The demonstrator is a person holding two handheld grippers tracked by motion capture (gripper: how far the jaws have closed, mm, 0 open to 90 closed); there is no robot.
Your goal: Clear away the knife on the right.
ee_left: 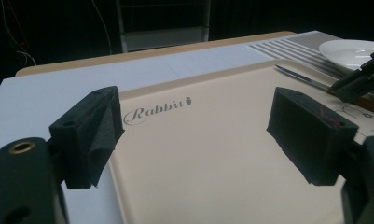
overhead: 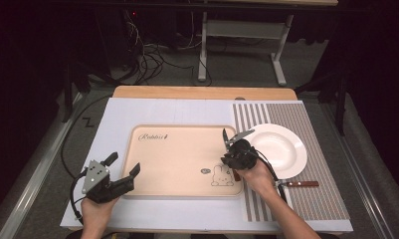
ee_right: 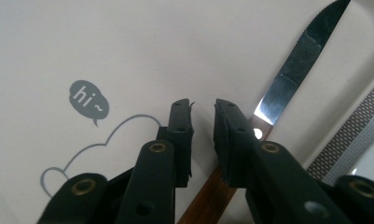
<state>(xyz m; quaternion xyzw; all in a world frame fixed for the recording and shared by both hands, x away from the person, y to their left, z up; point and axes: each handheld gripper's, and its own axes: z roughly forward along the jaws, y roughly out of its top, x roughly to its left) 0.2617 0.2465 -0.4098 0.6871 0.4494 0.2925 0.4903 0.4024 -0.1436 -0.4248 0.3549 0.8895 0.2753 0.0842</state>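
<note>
The beige tray (ee_left: 212, 154) reads "Rabbit" and "hi~"; left claw (ee_left: 201, 135) gapes wide, right claw (ee_right: 203, 135) stands narrowly parted above the knife (ee_right: 287, 79).

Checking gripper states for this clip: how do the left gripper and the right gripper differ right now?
The left gripper has its jaws wide apart, while the right gripper leaves only a narrow gap between its jaws. The left gripper is at the left edge of the tray and grips nothing; the right gripper is over the knife near the tray's right edge. Both are hand-held and have black jaws.
</note>
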